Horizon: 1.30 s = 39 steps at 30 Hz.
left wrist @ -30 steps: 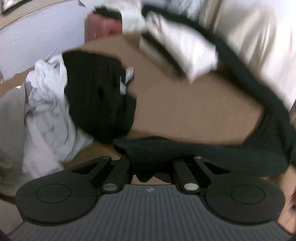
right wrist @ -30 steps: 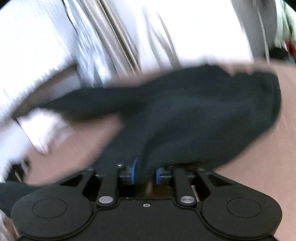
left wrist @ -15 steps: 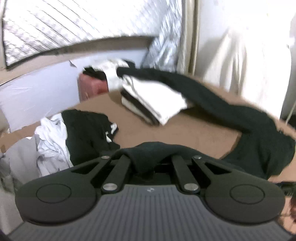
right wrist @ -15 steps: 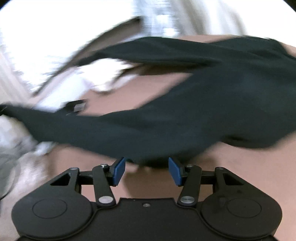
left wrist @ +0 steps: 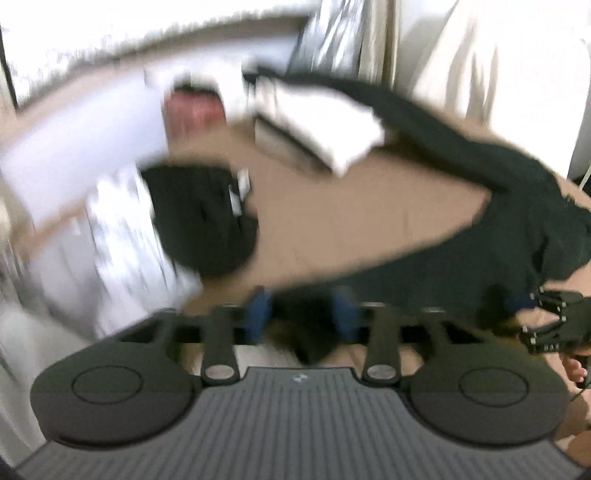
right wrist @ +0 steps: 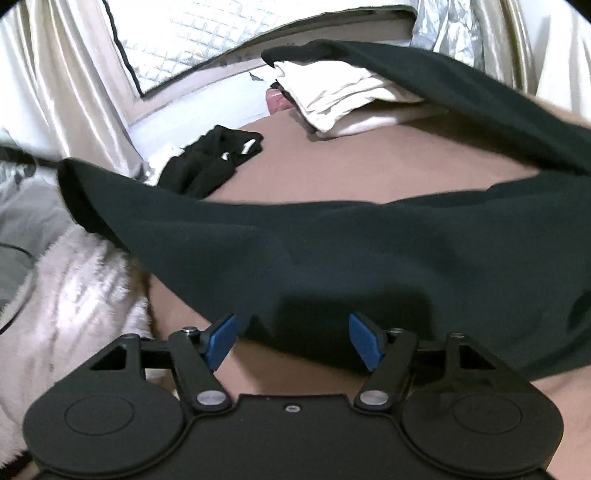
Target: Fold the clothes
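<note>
1. brown bedsheet (right wrist: pixel 369 162) covers the work surface, with pale curtains (right wrist: pixel 66 74) and a quilted silver panel (right wrist: pixel 207 33) behind it.
2. done so far, as i judge it: a folded stack of white and dark clothes (right wrist: pixel 343 96) sits at the far side of the sheet.
3. in hand now: a long dark green garment (right wrist: pixel 332 251) lies spread across the sheet, one end draped over the folded stack, the other reaching toward the unfolded heap. it looks laid out but not yet folded.
4. left to do: a crumpled black garment (right wrist: pixel 214 166) and a heap of white and grey clothes (left wrist: pixel 122 236) wait at the left.
5. right gripper (right wrist: pixel 293 341): its blue pads stand spread and have just been opening; the garment's edge lies between them, unpinched.
6. left gripper (left wrist: pixel 301 317): its jaws have just been opening too; they stand apart with dark cloth between them, though the blur makes contact hard to judge.
7. only the left wrist view shows the right gripper and fingers of a hand (left wrist: pixel 576 369) at its right edge.
8. only the right wrist view is sharp enough to show the garment's lie.
</note>
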{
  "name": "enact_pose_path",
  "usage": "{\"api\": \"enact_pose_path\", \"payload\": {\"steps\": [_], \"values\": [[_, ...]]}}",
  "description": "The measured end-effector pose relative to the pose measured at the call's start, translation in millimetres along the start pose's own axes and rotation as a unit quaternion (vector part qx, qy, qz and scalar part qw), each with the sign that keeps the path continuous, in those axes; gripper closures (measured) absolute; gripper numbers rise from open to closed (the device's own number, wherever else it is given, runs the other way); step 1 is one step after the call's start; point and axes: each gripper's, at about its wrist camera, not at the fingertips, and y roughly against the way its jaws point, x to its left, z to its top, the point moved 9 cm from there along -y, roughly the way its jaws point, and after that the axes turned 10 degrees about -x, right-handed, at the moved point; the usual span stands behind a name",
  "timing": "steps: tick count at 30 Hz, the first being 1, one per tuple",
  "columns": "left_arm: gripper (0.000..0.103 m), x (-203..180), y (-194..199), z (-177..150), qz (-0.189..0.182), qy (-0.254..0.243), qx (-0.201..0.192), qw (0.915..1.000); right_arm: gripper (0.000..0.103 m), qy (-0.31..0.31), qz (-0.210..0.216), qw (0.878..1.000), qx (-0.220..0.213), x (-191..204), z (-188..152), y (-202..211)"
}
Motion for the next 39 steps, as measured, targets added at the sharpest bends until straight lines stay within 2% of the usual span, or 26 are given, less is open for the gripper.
{"api": "enact_pose_path", "payload": {"steps": [1, 2, 6, 10, 12, 14, 16, 19, 21, 22, 24, 25, 26, 27, 28, 29, 30, 31, 32, 34, 35, 38, 39], "values": [[0.03, 3, 1, 9, 0.007, -0.007, -0.017, 0.9998, 0.031, -0.003, -0.007, 1.0, -0.003, -5, 1, 2], [0.025, 7, -2, 14, 0.013, -0.012, -0.021, 0.9996, 0.031, -0.014, -0.013, 1.0, -0.005, -12, 3, 3], [0.025, 20, -49, 13, 0.01, 0.01, 0.012, 0.9998, 0.031, -0.059, -0.021, 0.998, -0.022, -37, 18, 1], [0.025, 27, -140, -21, -0.006, -0.004, 0.098, 0.9951, 0.031, -0.045, -0.04, 0.998, -0.022, -48, 50, -21], [0.025, 26, -179, -45, 0.011, -0.038, 0.165, 0.9855, 0.031, -0.038, -0.063, 0.997, -0.01, -59, 64, -38], [0.025, 24, -214, -67, 0.023, -0.077, 0.224, 0.9713, 0.031, -0.075, -0.084, 0.994, 0.0, -74, 69, -51], [0.025, 11, -231, -79, 0.008, -0.137, 0.235, 0.9623, 0.029, -0.118, -0.103, 0.988, 0.01, -90, 72, -63], [0.024, 1, -253, -94, -0.009, -0.192, 0.249, 0.9493, 0.017, -0.204, -0.111, 0.973, 0.014, -106, 71, -77], [0.025, -5, -267, -103, -0.022, -0.225, 0.256, 0.94, 0.013, -0.23, -0.117, 0.966, 0.014, -110, 68, -88], [0.029, -10, -272, -105, -0.033, -0.228, 0.253, 0.9396, 0.012, -0.231, -0.127, 0.965, 0.016, -112, 67, -95], [0.058, -21, -280, -109, -0.06, -0.235, 0.247, 0.9381, 0.007, -0.221, -0.152, 0.963, 0.022, -112, 64, -109], [0.098, -33, -278, -111, -0.091, -0.241, 0.243, 0.9353, 0.006, -0.204, -0.169, 0.964, 0.027, -111, 63, -116], [0.103, -45, -276, -114, -0.112, -0.257, 0.236, 0.9302, 0.006, -0.187, -0.187, 0.964, 0.031, -109, 62, -123], [0.103, -54, -271, -119, -0.106, -0.308, 0.221, 0.9192, 0.007, -0.17, -0.204, 0.963, 0.035, -107, 62, -130], [0.103, -63, -266, -123, -0.1, -0.352, 0.206, 0.9076, 0.019, -0.153, -0.222, 0.962, 0.04, -106, 61, -137], [0.103, -69, -263, -125, -0.091, -0.382, 0.191, 0.8997, 0.047, -0.125, -0.246, 0.96, 0.044, -105, 63, -141], [0.103, -75, -260, -127, -0.081, -0.412, 0.176, 0.8906, 0.057, -0.092, -0.274, 0.956, 0.049, -104, 65, -143], [0.103, -80, -256, -126, -0.074, -0.432, 0.159, 0.8845, 0.086, -0.074, -0.282, 0.956, 0.045, -102, 69, -144], [0.103, -80, -253, -117, -0.071, -0.425, 0.14, 0.8916, 0.1, -0.062, -0.28, 0.957, 0.038, -101, 73, -144], [0.103, -72, -248, -90, -0.05, -0.382, 0.107, 0.9166, 0.1, -0.061, -0.269, 0.961, -0.002, -96, 90, -134], [0.103, -64, -246, -75, -0.032, -0.366, 0.091, 0.9257, 0.1, -0.063, -0.263, 0.963, -0.025, -93, 100, -127], [0.103, -31, -238, -23, 0.036, -0.333, 0.037, 0.9414, 0.101, -0.031, -0.208, 0.97, -0.118, -73, 139, -101], [0.103, -19, -238, -9, 0.045, -0.313, 0.032, 0.9481, 0.101, -0.019, -0.193, 0.97, -0.149, -67, 154, -92]]}}
